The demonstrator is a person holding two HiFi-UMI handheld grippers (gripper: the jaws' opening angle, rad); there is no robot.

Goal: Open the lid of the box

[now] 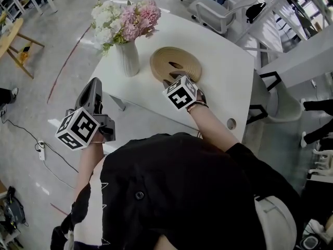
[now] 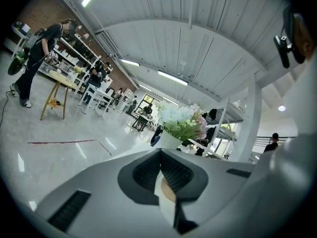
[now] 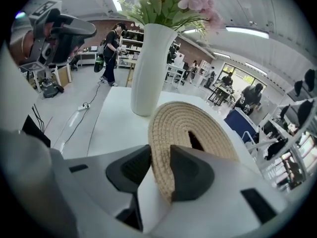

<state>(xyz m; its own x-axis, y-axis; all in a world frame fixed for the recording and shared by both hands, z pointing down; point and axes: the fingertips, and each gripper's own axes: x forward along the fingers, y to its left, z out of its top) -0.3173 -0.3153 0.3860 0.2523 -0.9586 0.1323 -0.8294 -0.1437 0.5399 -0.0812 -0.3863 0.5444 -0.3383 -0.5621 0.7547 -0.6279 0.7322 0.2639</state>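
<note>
Pinched between the right gripper's [image 3: 159, 155] jaws is the woven lid's [image 3: 173, 118] near rim, on the box [image 1: 176, 61] on the white table [image 1: 223, 82] beside the vase [image 1: 128, 59]. The grasp seems made, so the next move is probably a steady lift of that rim. Off the table, the left gripper [image 2: 159, 155] hangs empty, jaws together.

We look down on a glossy pale grey floor [image 1: 52, 51] crossed by a thin red line [image 1: 68, 61], where a white rectangular table [image 1: 223, 82] stands near a white armchair [image 1: 213, 12] and a wooden trestle stand [image 1: 11, 38]. Above us, long fluorescent strip lights [image 2: 172, 77] run along a white ribbed vaulted ceiling [image 2: 208, 48]. A red brick wall [image 2: 43, 10] backs white shelving [image 2: 74, 53].
</note>
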